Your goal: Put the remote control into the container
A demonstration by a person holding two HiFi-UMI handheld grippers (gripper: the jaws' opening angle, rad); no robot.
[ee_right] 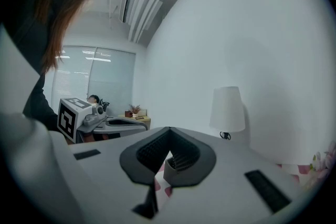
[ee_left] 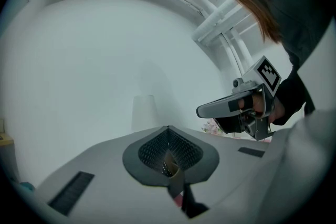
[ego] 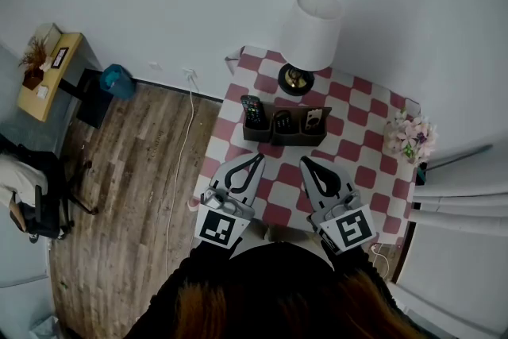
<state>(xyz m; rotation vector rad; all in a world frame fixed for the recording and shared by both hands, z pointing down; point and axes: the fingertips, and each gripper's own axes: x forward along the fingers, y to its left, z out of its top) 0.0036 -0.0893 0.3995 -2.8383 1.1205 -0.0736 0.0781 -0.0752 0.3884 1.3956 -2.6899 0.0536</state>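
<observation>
You are holding the grey left gripper (ego: 255, 158) and the grey right gripper (ego: 304, 161) side by side over the near half of the table, both pointing roughly level toward the dark brown three-compartment container (ego: 274, 139). Each gripper's jaws are pressed together with nothing between them, so neither hand is carrying anything. The black remote control with coloured buttons (ego: 252, 110) is standing upright in the container's left compartment, its top poking above the rim. The other two compartments are also holding dark items that are too small to identify. Judging from this, the placing looks done and you are resting clear of the container so as not to knock it.

The red-and-white checked tablecloth (ego: 357, 163) is covering the whole tabletop. A lamp with a white shade and a dark base (ego: 309, 32) is standing just behind the container, and a bunch of pale pink flowers (ego: 411, 135) is sitting at the right edge. The table is backing onto a plain white wall. To its left, a white cable (ego: 181, 147) is trailing across the wood-plank floor (ego: 135, 171), with a teal bin (ego: 117, 81) and a yellow desk (ego: 49, 79) further off.
</observation>
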